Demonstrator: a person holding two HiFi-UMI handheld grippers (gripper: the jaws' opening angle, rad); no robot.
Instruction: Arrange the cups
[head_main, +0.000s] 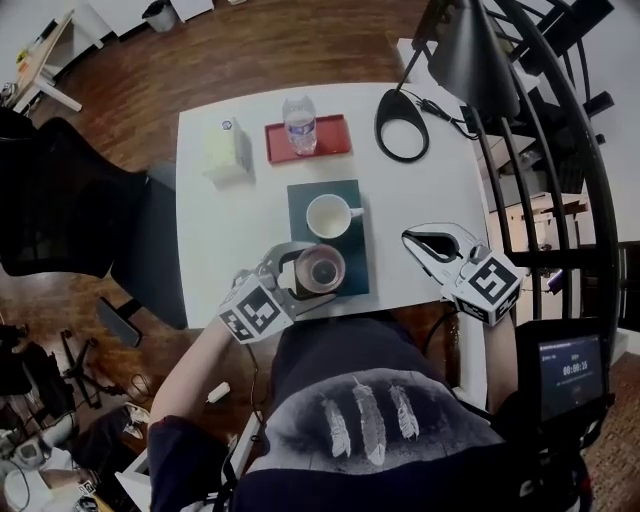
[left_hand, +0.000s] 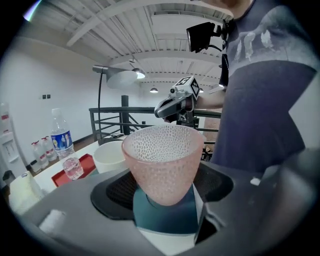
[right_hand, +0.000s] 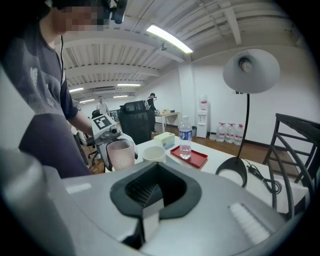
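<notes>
- The left tool (head_main: 312, 272) reaches in from the near left, and its jaws stand apart on either side of a pink cup (head_main: 322, 268).
- In the left gripper view the dimpled pink cup stands upright between the jaws. Some of the mat shows between its narrow foot and each jaw, so the tool reads as released rather than clamped.
- The pink cup sits on the near part of a dark teal mat (head_main: 300, 200), close to the mat's left edge.
- A white mug (head_main: 330, 215) stands on the same mat, just beyond the pink cup, with its handle turned to the right.
- The mat lies at the middle of the white counter (head_main: 220, 240), reaching almost to the near edge.
- The right tool (head_main: 415, 238) hangs over the near right of the counter, well apart from the mat. Its jaws are drawn together with nothing between them.
- Toward the far side lies a red tray (head_main: 330, 140) with a water bottle (head_main: 299, 124) standing upright on it.
- A pale tissue box (head_main: 226, 148) sits just left of the tray.
- The ring-shaped foot of a black lamp (head_main: 402, 125) rests at the far right of the counter.
</notes>
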